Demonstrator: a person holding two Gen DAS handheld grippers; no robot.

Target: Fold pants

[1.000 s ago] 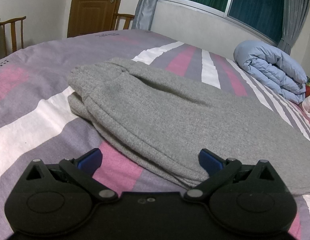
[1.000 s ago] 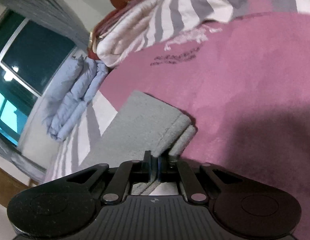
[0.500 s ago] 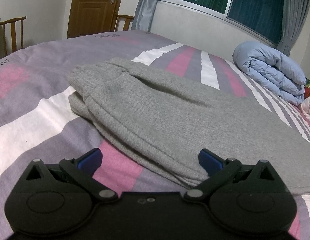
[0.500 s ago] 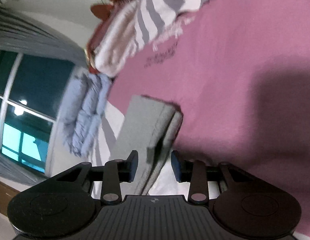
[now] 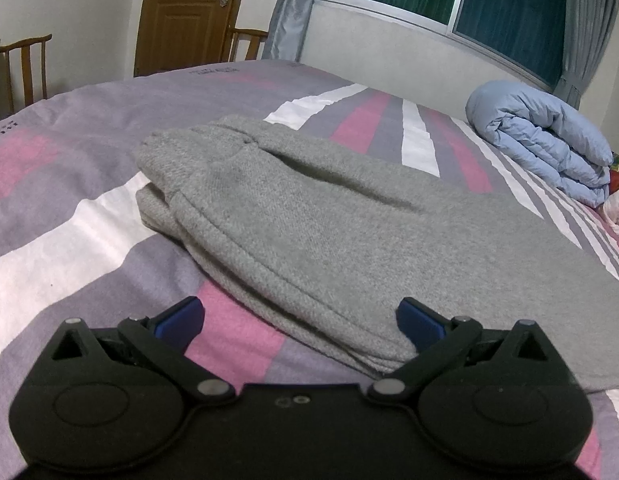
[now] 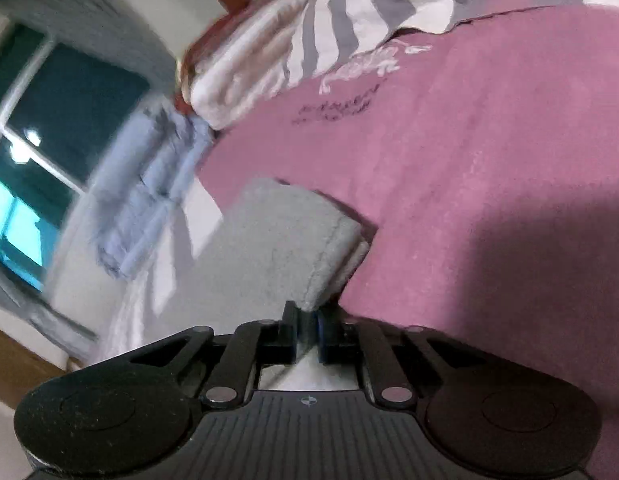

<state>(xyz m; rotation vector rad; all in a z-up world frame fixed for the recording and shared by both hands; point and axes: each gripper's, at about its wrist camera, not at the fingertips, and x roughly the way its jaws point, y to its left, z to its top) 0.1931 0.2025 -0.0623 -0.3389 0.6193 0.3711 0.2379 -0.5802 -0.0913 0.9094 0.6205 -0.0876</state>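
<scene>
Around us, on the striped bedsheet (image 5: 89, 216), the grey pants (image 5: 309, 208) lie folded lengthwise across the middle of the bed, with a rolled blue quilt (image 5: 545, 144) beyond them by the window (image 5: 489, 4). Wooden chairs (image 5: 25, 68) and a brown door (image 5: 185, 12) stand past the far edge.

Our left gripper (image 5: 299, 320) hangs spread wide over the near fold, gripping nothing, its blue fingers (image 5: 179, 320) on either side of the hem. Our right gripper (image 6: 307, 330) has just been closing, and its jaws now pinch the corner of the pants' leg end (image 6: 293, 232), which lies on the pink part of the sheet (image 6: 489, 200).

Dark writing is printed on the sheet (image 6: 335, 106), too blurred to read. Much of the right view is smeared, and both gripper bodies hide the cloth nearest us.
</scene>
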